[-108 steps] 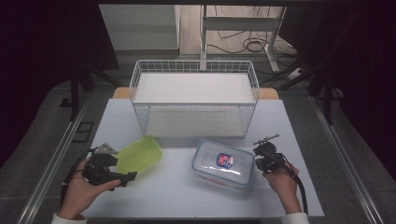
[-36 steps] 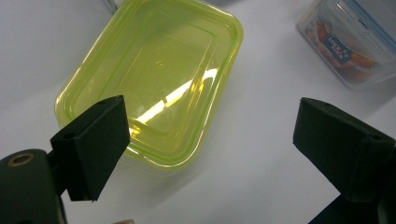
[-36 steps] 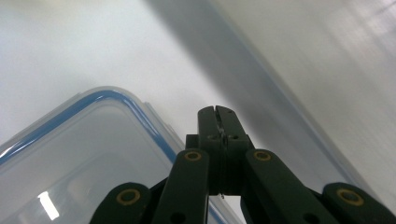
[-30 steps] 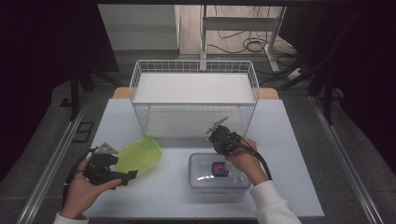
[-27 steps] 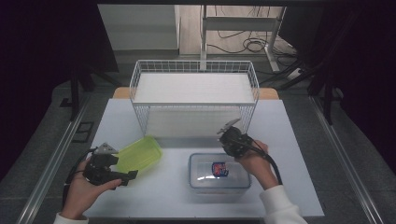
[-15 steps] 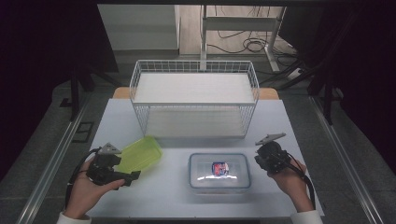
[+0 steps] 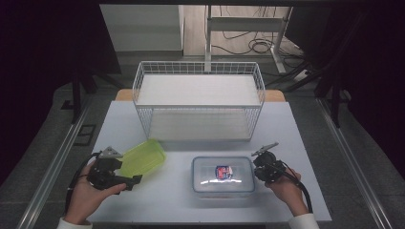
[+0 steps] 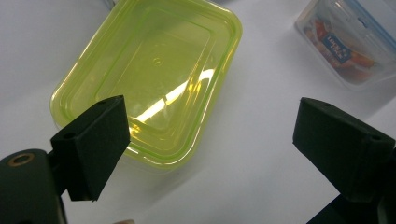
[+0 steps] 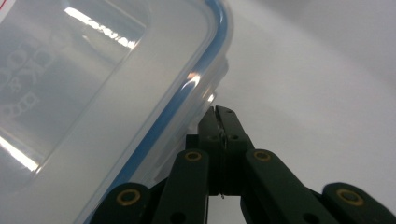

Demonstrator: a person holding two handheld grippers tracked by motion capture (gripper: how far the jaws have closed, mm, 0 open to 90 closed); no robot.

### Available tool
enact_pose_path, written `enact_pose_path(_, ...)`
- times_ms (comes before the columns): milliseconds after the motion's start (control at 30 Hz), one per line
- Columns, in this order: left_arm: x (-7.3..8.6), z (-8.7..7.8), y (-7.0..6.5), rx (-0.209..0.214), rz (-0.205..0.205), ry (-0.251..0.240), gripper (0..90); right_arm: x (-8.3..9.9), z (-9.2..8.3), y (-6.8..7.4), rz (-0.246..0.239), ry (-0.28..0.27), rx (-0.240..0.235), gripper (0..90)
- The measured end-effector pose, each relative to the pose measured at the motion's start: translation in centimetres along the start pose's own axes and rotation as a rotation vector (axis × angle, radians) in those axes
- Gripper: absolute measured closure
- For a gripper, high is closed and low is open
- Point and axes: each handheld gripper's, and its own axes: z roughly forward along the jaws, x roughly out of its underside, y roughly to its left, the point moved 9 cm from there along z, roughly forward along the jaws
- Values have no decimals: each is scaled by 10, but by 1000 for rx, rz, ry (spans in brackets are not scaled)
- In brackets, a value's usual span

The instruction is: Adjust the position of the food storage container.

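Two grippers, two boxes, one wire basket, one table.

The left gripper [image 7: 136, 180] sits at lower left of the high view, held by one hand [image 7: 86, 198]; its jaws are spread wide with nothing between them. In the left gripper view the two black pads [image 8: 93, 140] stand far apart over bare table [image 8: 252, 177], one pad overlapping the near edge of the green box [image 8: 149, 79] in the picture; contact cannot be told. The green box [image 7: 141, 159] lies at lower left of centre in the high view, just beside that gripper.

The right gripper [image 7: 260, 168] is at lower right of the high view, in the other hand [image 7: 286, 191], just beside the right end of the clear box [image 7: 223, 175], which lies at lower centre. Its jaws are pressed together, pinching nothing; in the right gripper view the closed tips [image 9: 221, 122] sit right at the blue-rimmed edge of the clear box [image 9: 84, 84], touching or nearly so.

One white wire basket [image 7: 198, 106] stands at upper centre, well apart from both boxes.
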Motion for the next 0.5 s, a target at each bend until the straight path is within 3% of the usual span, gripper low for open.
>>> enact_pose_path(233, -1, 0, -2, 1, 4, -2, 105, -14, 8, 23, -61, 3, 0, 892)
enact_pose_path(500, 0, 3, -2, 1, 4, 6, 105, -23, 11, 35, -75, -17, -6, 892)
